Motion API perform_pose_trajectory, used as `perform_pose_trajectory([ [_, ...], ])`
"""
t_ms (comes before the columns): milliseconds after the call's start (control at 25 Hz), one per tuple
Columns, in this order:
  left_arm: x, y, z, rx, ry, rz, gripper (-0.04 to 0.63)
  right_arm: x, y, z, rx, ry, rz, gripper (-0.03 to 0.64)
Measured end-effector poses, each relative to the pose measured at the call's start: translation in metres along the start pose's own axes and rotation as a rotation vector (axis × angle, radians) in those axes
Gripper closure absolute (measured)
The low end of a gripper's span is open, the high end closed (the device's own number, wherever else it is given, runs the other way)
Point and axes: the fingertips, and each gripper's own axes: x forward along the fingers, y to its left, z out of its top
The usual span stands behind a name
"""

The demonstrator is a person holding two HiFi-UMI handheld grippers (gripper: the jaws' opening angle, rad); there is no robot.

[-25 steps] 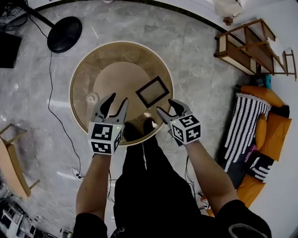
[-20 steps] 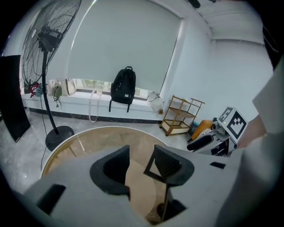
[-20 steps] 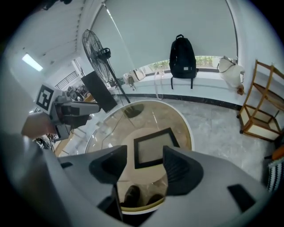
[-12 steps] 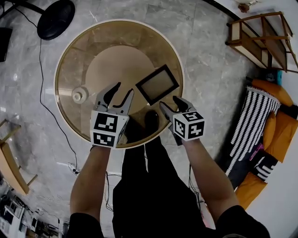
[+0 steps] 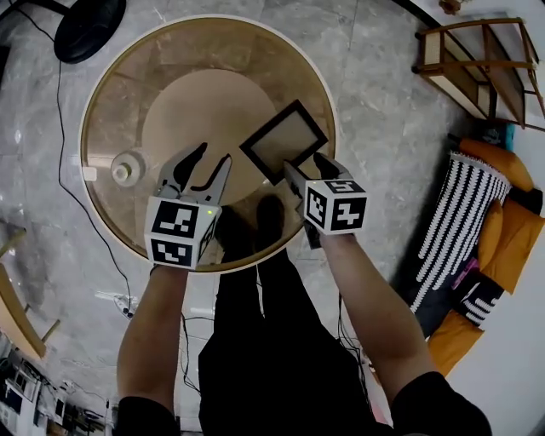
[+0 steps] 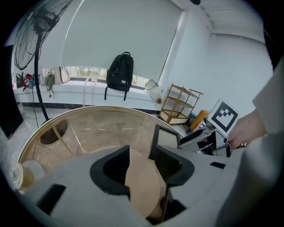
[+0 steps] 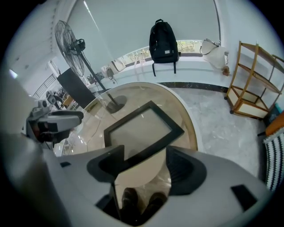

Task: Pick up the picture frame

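A black picture frame (image 5: 284, 140) lies flat on the round glass table (image 5: 102, 102), right of its middle. My right gripper (image 5: 304, 167) hangs at the frame's near corner and points steeply down. Its jaws are opening. In the right gripper view the frame (image 7: 141, 128) has its near edge running across the gap of that gripper (image 7: 144, 166), and no pad presses on it. My left gripper (image 5: 214, 162) stands open over the table's tan centre, left of the frame. Only table shows between the jaws of the left gripper (image 6: 141, 170), with the frame (image 6: 167, 137) just beyond its right jaw.
A small white round object (image 5: 126, 168) sits on the table's left side. The person's shoes (image 5: 255, 226) show through the glass near the front rim. A fan base (image 5: 89, 25) stands far left, a wooden shelf (image 5: 477, 64) far right, a striped cushion (image 5: 447, 230) at right.
Both grippers have come down toward the table. The right gripper has reached the frame's near corner and its jaws stand wider.
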Motion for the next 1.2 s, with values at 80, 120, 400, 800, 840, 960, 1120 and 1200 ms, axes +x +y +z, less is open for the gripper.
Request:
perform_pose_trajectory([
  [80,0.002,0.002,0.001,0.002,-0.007,0.007,0.419,0.004,-0.004,0.004,-0.028,0.003,-0.013,0.319],
  [120,0.004,0.001,0.002,0.003,-0.011,0.006,0.419,0.005,-0.006,0.007,-0.046,0.003,-0.021,0.323],
  [400,0.008,-0.002,-0.002,-0.003,-0.026,0.005,0.419,0.011,-0.007,0.018,-0.188,0.032,-0.004,0.344],
  [800,0.003,-0.011,-0.014,-0.021,-0.008,0.001,0.419,0.001,-0.008,-0.001,-0.405,0.113,0.03,0.429],
  [840,0.002,-0.013,-0.015,-0.019,-0.003,-0.003,0.419,0.0,-0.009,-0.002,-0.403,0.116,0.027,0.437],
  [960,-0.002,-0.013,-0.012,-0.019,-0.002,0.001,0.419,-0.001,-0.011,0.001,-0.383,0.119,0.02,0.465],
  [1120,-0.004,-0.019,-0.01,-0.024,0.008,0.003,0.419,-0.002,-0.015,0.001,-0.372,0.143,0.021,0.495],
  [1200,-0.005,-0.023,-0.009,-0.021,0.012,-0.003,0.419,-0.003,-0.019,0.001,-0.366,0.152,0.019,0.502],
])
